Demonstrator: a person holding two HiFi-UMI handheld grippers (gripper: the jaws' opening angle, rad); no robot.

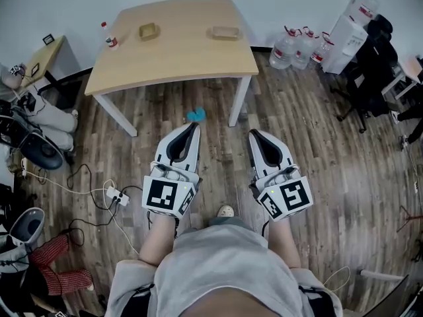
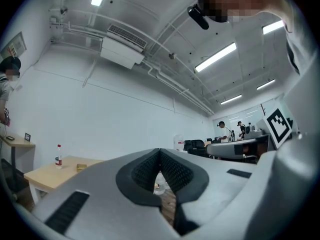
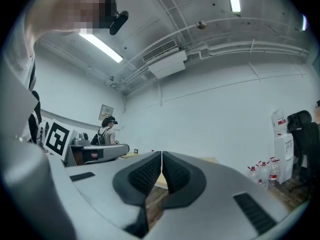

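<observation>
Both grippers hang in the air over the wooden floor, in front of a light wooden table (image 1: 178, 65). My left gripper (image 1: 193, 125) is shut, its black pads meeting at the tip (image 2: 159, 151), with nothing between them. My right gripper (image 1: 252, 134) is likewise shut and empty, its tips (image 3: 161, 154) pressed together. On the table stand a small bottle with a red cap (image 1: 109, 35), a small tan box (image 1: 149, 31) and a flat tan tray (image 1: 225, 32). A blue scrap (image 1: 195, 115) lies on the floor just beyond the left gripper's tip.
Large water bottles (image 1: 295, 47) and white boxes (image 1: 348, 35) stand at the back right, with black office chairs (image 1: 370, 65) beside them. Cables and a white power strip (image 1: 114, 195) lie on the floor at left, near bags and a small side desk (image 1: 46, 55).
</observation>
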